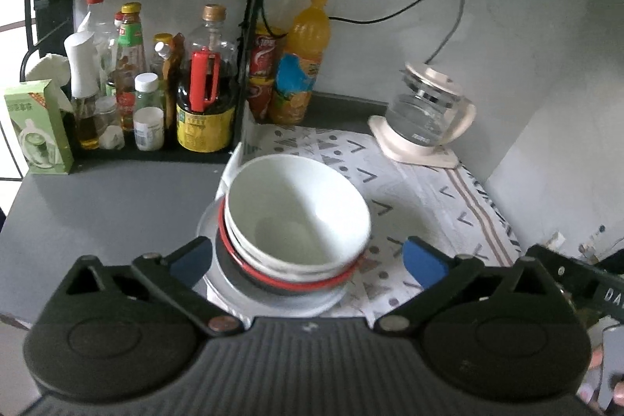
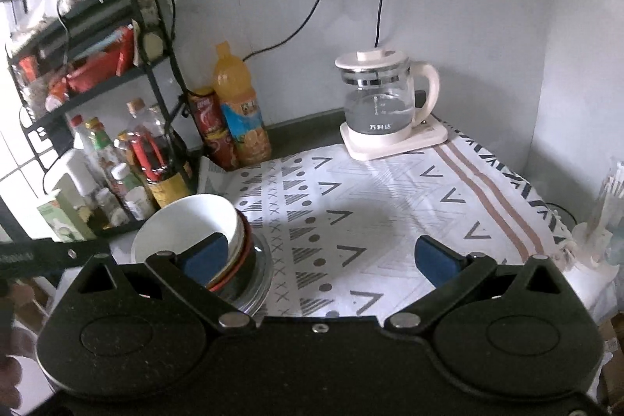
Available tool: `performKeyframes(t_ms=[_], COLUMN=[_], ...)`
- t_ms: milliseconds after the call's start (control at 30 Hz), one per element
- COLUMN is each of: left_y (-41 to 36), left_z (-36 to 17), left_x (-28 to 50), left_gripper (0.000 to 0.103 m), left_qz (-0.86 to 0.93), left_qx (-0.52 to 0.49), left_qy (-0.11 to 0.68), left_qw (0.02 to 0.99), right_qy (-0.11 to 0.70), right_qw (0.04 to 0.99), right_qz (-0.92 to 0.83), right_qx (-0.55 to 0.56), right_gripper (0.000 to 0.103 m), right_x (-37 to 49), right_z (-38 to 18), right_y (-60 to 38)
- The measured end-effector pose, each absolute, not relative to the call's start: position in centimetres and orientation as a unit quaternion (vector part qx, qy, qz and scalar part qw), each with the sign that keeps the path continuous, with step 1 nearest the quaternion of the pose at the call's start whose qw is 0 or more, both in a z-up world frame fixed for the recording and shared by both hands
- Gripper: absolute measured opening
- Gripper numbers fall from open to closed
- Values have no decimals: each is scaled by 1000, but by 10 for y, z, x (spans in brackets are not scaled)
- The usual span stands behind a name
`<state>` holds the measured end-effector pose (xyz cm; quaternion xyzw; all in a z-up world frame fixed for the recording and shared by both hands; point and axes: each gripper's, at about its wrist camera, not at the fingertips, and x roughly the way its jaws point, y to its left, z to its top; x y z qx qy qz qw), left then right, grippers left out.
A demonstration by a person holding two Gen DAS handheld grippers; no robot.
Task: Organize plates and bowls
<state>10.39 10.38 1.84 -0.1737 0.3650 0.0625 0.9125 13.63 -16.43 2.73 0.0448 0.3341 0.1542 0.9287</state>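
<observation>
Above the worktop (image 1: 97, 205) both my claws, left (image 1: 308, 260) and right (image 2: 319, 256), hung released; the tilted white ceramic bowl (image 1: 296, 213) risked sliding off its stack.

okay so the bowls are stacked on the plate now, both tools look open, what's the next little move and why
Probably back both tools away. The left tool and right tool are open and hold nothing, and the white bowl sits nested in the stack on the clear plate, though slightly tilted, so check that it settles.
</observation>
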Motion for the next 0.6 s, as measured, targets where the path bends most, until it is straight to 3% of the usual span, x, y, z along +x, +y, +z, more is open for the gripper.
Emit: performKeyframes(t_ms=[600], left_y=[104], left_z=[39], left_x=[26], left_gripper=[103], left_qz=[65], left_qx=[-129], left_qy=[351], left_qw=[925], right_qy=[266], right_qw=[955], right_qz=[122], right_qx=[53], right_gripper=[103], right_x=[38], right_z=[47], right_y=[-154])
